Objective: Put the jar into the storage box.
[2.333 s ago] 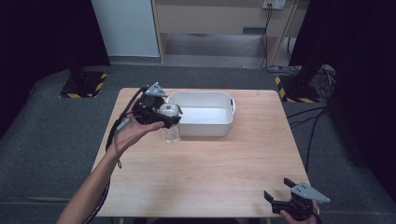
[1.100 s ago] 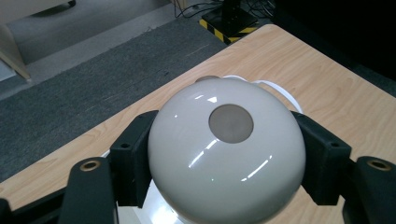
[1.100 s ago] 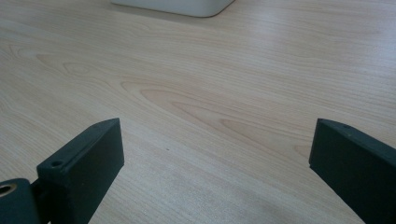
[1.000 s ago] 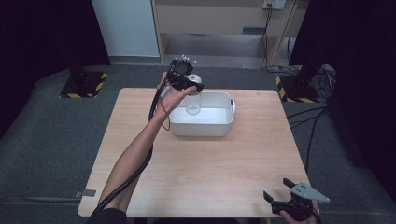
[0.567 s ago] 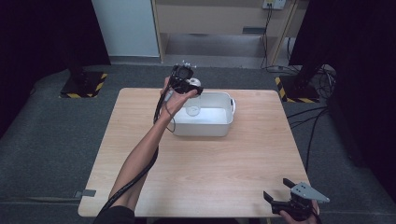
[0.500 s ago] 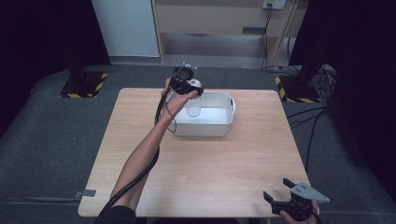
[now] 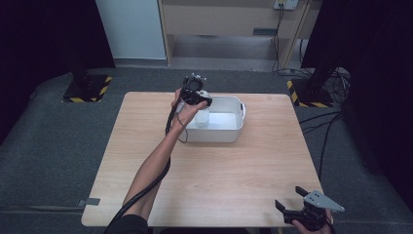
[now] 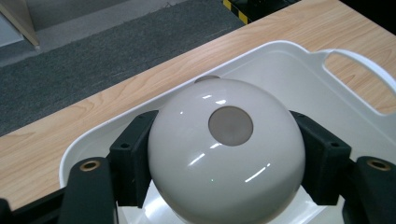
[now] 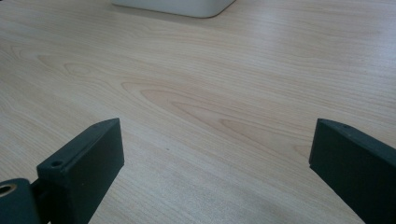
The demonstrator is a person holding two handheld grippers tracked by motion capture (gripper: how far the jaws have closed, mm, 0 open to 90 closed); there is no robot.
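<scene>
My left gripper (image 7: 197, 99) is shut on a glossy white rounded cup (image 8: 225, 163), its grey-spotted end facing the camera. The jaws press on both of its sides. In the high view the cup (image 7: 202, 117) hangs inside the left end of a white tub (image 7: 229, 132), below the hand. Whether it touches the tub floor I cannot tell. My right gripper (image 7: 288, 198) is at the table's near right corner, open, with nothing between its jaws; its own view shows the open gripper (image 9: 215, 154) low over bare wood.
The white tub (image 8: 299, 46) has a cut-out handle (image 8: 357, 77) at its far end and stands at the back middle of the wooden table (image 7: 219, 180). A tub corner (image 9: 187, 7) shows far ahead of my right gripper. Grey carpet surrounds the table.
My left gripper carried the cup from the table left of the tub, up and over its left end, then settled there. The right gripper has stayed still.
</scene>
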